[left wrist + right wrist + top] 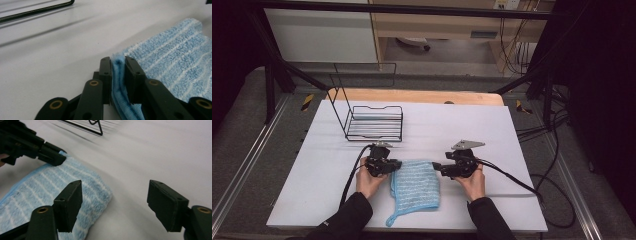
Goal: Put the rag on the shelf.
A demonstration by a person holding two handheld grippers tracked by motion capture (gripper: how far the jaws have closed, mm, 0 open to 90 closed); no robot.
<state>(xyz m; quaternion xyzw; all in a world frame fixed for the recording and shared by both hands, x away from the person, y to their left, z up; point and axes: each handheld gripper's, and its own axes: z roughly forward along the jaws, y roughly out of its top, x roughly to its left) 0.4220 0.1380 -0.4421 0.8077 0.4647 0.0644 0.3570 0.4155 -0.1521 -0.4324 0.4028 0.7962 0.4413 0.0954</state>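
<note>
We have the folded blue cloth [416,186] lying on the white surface [492,125] between both hands, long axis running toward us. Left gripper [117,65]: jaws pinched on the cloth's far left corner. Right gripper [113,206]: jaws wide, holding nothing; the far right corner lies just to their left.

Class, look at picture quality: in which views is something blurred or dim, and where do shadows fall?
High view: dark at the edges, the white table evenly lit. Left gripper view: the blue cloth sharp between the jaws, the wire rack soft and casting a long shadow. Right gripper view: the rack blurred.
</note>
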